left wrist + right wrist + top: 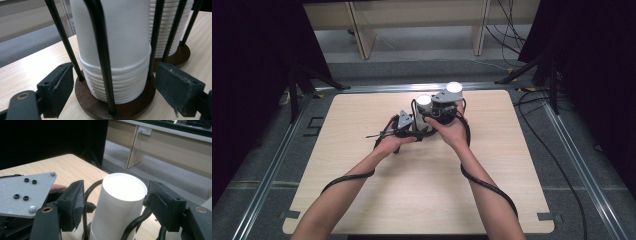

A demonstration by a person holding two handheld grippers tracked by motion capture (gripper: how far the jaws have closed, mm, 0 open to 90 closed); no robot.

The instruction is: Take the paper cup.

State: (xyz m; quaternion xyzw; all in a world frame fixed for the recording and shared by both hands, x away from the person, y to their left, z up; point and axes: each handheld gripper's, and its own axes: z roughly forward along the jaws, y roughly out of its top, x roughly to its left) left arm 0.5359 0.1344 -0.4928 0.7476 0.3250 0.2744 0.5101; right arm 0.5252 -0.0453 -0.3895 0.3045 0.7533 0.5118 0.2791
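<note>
A stack of white paper cups [115, 50] stands upside down inside a black wire holder [100, 50] on a round dark wooden base [100, 108], near the far middle of the table [362, 200]. A second stack [170, 27] in a like holder stands just beside it. In the right gripper view the closed bottom of the uppermost cup [123, 187] is seen, flanked on both sides by black jaws.

The right gripper [113, 205] is held spread around that uppermost cup, and no contact can be made out on either side. The left gripper [115, 92] is likewise spread, set low at the base, one jaw to each side of the holder.

The step in hand is judged to be the lifting of one cup off the stack while the holder is steadied. It would be done well if the base were clamped first, and the top cup then pinched lightly — enough to grip, not to crush — and drawn straight upward, so that the wires are not fouled.
</note>
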